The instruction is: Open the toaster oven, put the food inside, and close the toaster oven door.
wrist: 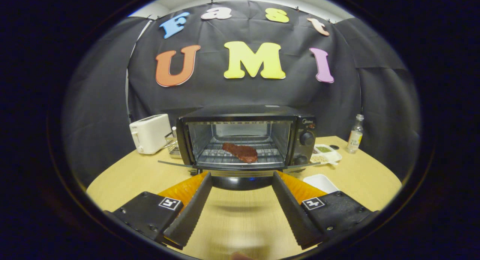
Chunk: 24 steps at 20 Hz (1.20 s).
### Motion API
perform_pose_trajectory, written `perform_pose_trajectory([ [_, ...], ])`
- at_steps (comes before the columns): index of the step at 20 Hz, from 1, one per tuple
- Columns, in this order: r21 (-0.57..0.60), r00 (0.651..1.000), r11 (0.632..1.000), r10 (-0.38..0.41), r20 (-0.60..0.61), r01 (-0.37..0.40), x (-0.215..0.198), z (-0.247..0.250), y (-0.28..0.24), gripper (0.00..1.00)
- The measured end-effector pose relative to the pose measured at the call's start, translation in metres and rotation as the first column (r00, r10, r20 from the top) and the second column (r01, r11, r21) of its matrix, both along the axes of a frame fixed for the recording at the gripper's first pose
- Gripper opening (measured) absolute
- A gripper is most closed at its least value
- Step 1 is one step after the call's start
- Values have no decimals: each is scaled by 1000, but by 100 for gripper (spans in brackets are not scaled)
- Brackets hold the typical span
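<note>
Partly hidden behind my gripper point(242, 177), the toaster oven's door point(240, 174) hangs open and folded down toward me, its front edge and handle dropping out of sight between the two fingertips. My fingers are spread wide and hold nothing; bare wooden table point(240, 222) shows in the gap between them. Beyond the fingertips stands the toaster oven point(245, 138), its cavity lit. Inside, a dark red slab of food, seemingly a steak point(240, 152), lies flat on the wire rack point(225, 155), roughly centred and well ahead of my fingers. Two round knobs point(306, 139) sit on the oven's right-hand panel; their markings are too small to read.

Left of the oven, a white toaster point(150, 133) rests on the table, and a small wire basket point(173, 147) is tucked between the two appliances, mostly cut off by the oven's side. Right of the oven, a white divided dish point(327, 153) holds something green and something pale that I cannot identify. A small clear bottle point(355, 135) stands beyond it, near the black cloth. A white tray point(321, 182) lies just past my right finger, partly covered by it.
</note>
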<state>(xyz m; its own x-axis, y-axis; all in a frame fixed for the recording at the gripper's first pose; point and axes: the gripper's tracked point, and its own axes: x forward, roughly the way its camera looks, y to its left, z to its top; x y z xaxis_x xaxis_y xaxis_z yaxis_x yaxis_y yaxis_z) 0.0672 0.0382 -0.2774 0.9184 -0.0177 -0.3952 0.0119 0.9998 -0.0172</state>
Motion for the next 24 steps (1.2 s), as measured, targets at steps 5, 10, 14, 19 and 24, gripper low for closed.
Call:
perform_pose_trajectory([
  [5, -34, 999, 999, 11, 45, -9, 30, 21, 1, 100],
  [10, -53, 999, 999, 15, 49, -12, 47, 44, -1, 100],
  [14, -11, 993, 999, 50, 104, -49, 17, 97, 6, 100],
  [19, -46, 979, 999, 27, 201, -18, -41, 171, -7, 100],
  [24, 2, 954, 1000, 24, 300, -26, -100, 241, -19, 100],
])
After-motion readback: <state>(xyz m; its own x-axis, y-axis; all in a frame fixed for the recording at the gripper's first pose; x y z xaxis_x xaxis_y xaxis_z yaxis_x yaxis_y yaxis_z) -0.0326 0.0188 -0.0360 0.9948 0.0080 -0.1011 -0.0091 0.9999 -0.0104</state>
